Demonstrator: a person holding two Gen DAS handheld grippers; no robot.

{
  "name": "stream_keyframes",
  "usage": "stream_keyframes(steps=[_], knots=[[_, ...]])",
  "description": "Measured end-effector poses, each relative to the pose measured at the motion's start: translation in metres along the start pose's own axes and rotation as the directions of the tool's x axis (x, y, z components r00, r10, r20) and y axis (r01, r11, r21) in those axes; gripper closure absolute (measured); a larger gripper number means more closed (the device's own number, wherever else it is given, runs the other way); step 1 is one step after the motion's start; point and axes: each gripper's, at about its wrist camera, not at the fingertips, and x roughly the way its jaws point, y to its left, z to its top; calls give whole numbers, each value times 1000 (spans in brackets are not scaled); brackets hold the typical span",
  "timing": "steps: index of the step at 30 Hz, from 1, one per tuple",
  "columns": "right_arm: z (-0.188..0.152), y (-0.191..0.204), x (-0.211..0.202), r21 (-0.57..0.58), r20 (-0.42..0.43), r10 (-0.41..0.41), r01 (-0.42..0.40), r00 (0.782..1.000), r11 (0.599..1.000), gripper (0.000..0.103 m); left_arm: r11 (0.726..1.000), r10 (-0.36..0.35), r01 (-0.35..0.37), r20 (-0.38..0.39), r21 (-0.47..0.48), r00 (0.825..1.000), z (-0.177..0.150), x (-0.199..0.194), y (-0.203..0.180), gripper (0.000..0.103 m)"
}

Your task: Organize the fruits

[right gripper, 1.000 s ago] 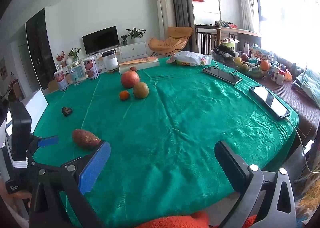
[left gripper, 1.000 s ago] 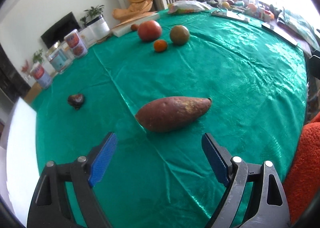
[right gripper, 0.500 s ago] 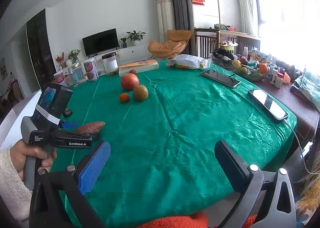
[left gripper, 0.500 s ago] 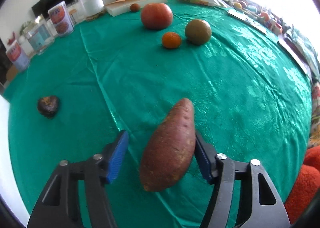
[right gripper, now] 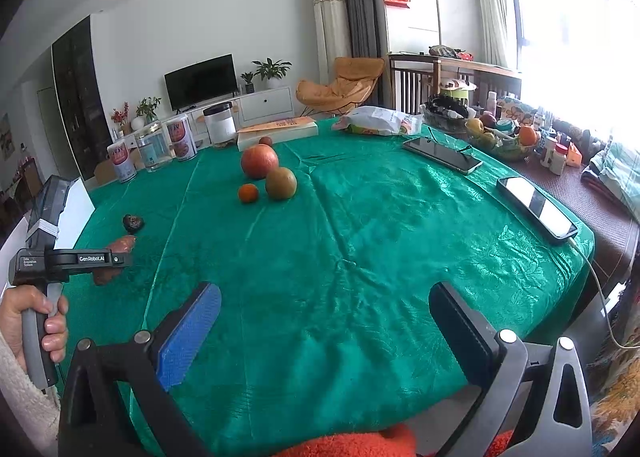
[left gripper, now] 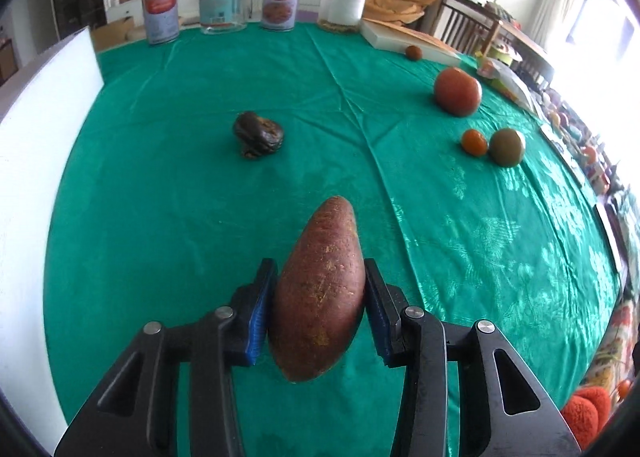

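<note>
A reddish-brown sweet potato (left gripper: pixel 320 289) lies lengthwise between the blue pads of my left gripper (left gripper: pixel 319 269). The jaws are closing and both pads touch its sides, just above the green tablecloth (left gripper: pixel 200 217). Farther off are a dark wrinkled fruit (left gripper: pixel 259 133), a big red-orange fruit (left gripper: pixel 457 91), a small orange (left gripper: pixel 474 142), a green-brown round fruit (left gripper: pixel 507 146) and a tiny red fruit (left gripper: pixel 413 52). In the right wrist view a hand holds the left gripper (right gripper: pixel 116 259) at the far left, with the sweet potato (right gripper: pixel 122 244) in it. My right gripper (right gripper: pixel 325 291) hangs open and empty over the near table edge.
Cans and jars (left gripper: pixel 160 15) line the far edge beside a flat white box (left gripper: pixel 408 41). A white board (left gripper: pixel 40 117) stands at the left. Two phones (right gripper: pixel 442 155) (right gripper: pixel 536 207), a snack bag (right gripper: pixel 378 121) and a fruit basket (right gripper: pixel 500 141) are at the right.
My left gripper rolled and came in over the sweet potato, and its jaws went from wide open to closing on it. The right gripper kept still.
</note>
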Motion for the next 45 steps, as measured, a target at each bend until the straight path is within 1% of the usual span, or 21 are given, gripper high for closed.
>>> stream_keyframes(steps=[2,4,6,11,14,15,19,21,23,26,27,28,30,32,33,35,36,37,38,42,45], knots=[[0,2,0,-12,-1,-6,6,1000,1000,0,1000,-11,11,-9,-18,1000,-3,4,8,58],[0,3,0,-19,1,-11,11,1000,1000,0,1000,-9,10,7,-16,1000,-6,4,12,45],[-1,3,0,-20,-1,-13,13,1000,1000,0,1000,22,-22,23,-3,1000,-8,4,10,30],[-1,2,4,-19,-24,-7,6,1000,1000,0,997,70,-72,52,41,996,-10,7,7,27],[-1,2,6,-23,-33,3,-3,999,1000,0,991,107,-112,68,71,992,-13,10,3,23],[-1,2,7,-26,-37,7,-8,999,1000,0,989,121,-126,71,82,990,-14,11,2,20],[-1,3,12,-29,-67,18,-20,998,999,0,988,128,-134,72,75,989,-14,13,1,14],[-1,1,20,-19,-113,39,-42,993,999,0,987,140,-145,74,69,987,-14,14,2,11],[2,-1,35,-1,-207,91,-93,974,996,0,986,145,-150,76,67,986,-14,14,2,10],[11,-4,70,50,-367,191,-186,911,981,0,987,144,-149,75,65,987,-14,14,2,10],[17,-5,81,55,-394,195,-188,898,981,0,986,146,-151,75,65,986,-14,14,2,9],[26,-6,92,48,-412,183,-179,893,983,0,986,147,-152,75,65,986,-14,14,2,9],[47,-6,115,17,-417,148,-155,897,988,0,986,147,-152,75,65,986,-14,14,2,9],[71,-8,137,2,-383,122,-131,916,991,0,986,147,-152,75,65,986,-14,14,2,9],[82,-7,149,8,-368,126,-132,921,991,2,986,147,-152,75,64,986,-14,14,2,9],[100,-4,173,14,-350,141,-145,926,989,11,986,147,-152,75,64,986,-14,14,2,9],[107,-1,186,20,-347,151,-154,926,988,23,986,147,-152,75,64,986,-14,14,2,9],[113,3,198,27,-346,161,-162,924,987,31,986,147,-152,75,64,986,-14,14,2,9],[117,7,210,35,-344,167,-165,924,986,33,986,147,-152,75,64,986,-14,14,2,9],[129,21,240,71,-306,192,-179,932,981,35,986,147,-152,75,65,986,-14,14,2,9],[133,32,259,58,-307,179,-170,935,984,35,986,147,-152,75,64,986,-14,14,2,8]])
